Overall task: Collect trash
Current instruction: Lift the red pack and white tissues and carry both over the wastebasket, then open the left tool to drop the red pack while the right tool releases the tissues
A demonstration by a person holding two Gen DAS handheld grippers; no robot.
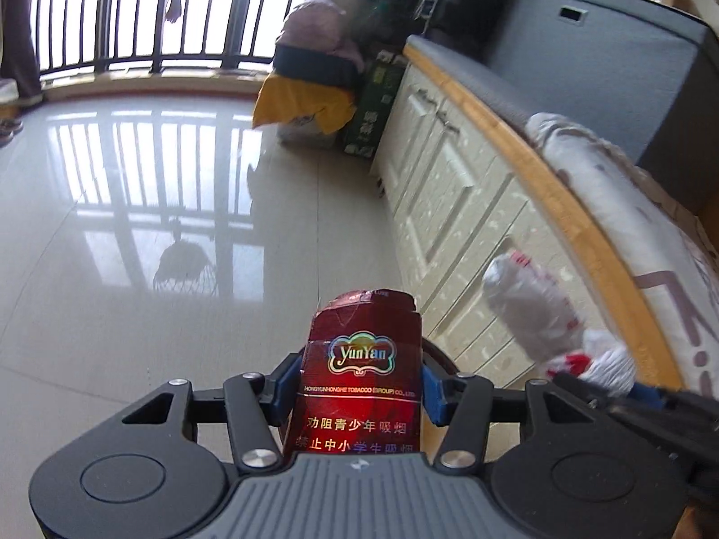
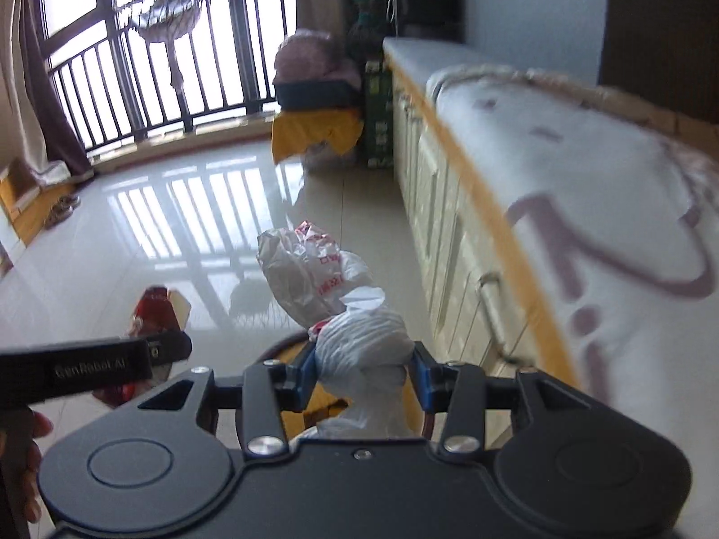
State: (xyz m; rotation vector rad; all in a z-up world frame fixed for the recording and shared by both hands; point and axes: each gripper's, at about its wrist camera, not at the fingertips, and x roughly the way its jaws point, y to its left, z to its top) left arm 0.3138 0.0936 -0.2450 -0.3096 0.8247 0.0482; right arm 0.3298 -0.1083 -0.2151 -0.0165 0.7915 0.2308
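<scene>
In our left gripper [image 1: 359, 393] we have a crumpled dark-red cardboard cigarette pack [image 1: 361, 377], its blue pads clamped on the pack's two narrow sides; the long axis runs straight forward along the fingers, torn top pointing away from us. Our right gripper [image 2: 363, 370] is closed on the twisted neck of a thin white plastic bag with red print [image 2: 359, 337], whose crinkled, floppy body bulges out ahead of the fingers. Seen from the left wrist, that plastic bag [image 1: 534, 314] hangs just to the right of the pack and slightly ahead, so the left gripper is the one to travel rightward. We cannot make out an open mouth on the bag; motion blur softens it. Below lies the glossy pale tiled floor [image 1: 135, 233], hard and reflective. Right of us runs a cream cabinet with a wooden edge [image 1: 454, 188], and farthest off a dark-railed window [image 1: 135, 13].
</scene>
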